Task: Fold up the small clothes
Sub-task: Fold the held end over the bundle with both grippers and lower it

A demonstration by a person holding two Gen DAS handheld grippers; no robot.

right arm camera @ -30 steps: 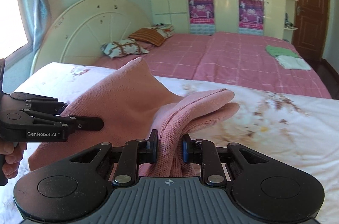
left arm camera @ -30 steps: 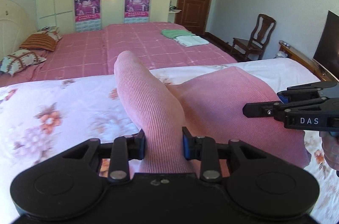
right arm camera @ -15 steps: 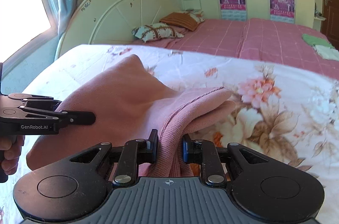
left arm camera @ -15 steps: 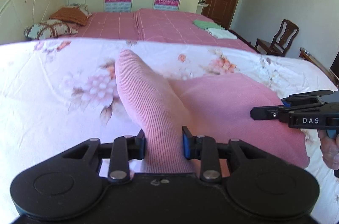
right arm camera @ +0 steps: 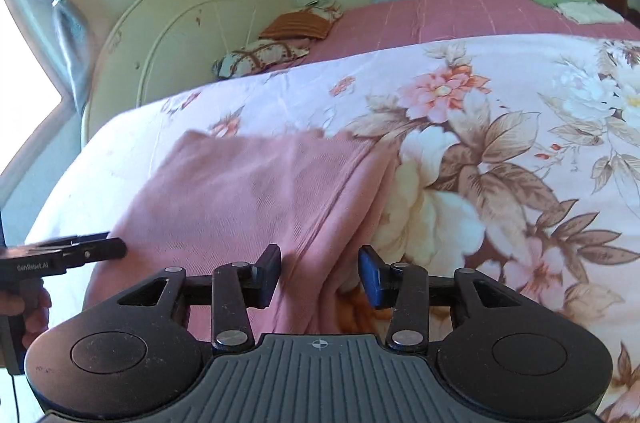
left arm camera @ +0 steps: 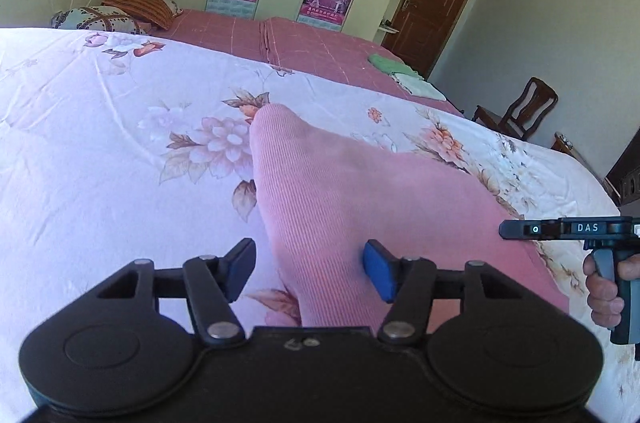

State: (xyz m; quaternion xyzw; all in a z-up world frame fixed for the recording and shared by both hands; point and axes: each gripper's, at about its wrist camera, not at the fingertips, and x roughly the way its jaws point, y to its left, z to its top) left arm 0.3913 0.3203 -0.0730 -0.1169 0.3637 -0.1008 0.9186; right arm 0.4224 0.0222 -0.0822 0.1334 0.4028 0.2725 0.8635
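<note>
Both hand-held grippers (left arm camera: 310, 269) (right arm camera: 319, 275) gape over pink garment (right arm camera: 256, 195) on floral bedspread (left arm camera: 100, 143).

The pink garment's (left arm camera: 360, 199) near end is apparently hidden behind the left gripper (left arm camera: 310, 269).

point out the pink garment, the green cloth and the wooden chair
pink garment (left arm camera: 360, 199): left wrist view, ribbed middle.
green cloth (left arm camera: 386, 62): left wrist view, top face.
wooden chair (left arm camera: 528, 105): left wrist view, backrest.

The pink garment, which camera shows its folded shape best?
The right wrist view: the pink garment lies flat on the floral sheet, with its layered edge visible. The left wrist view shows only a foreshortened end of it.
</note>
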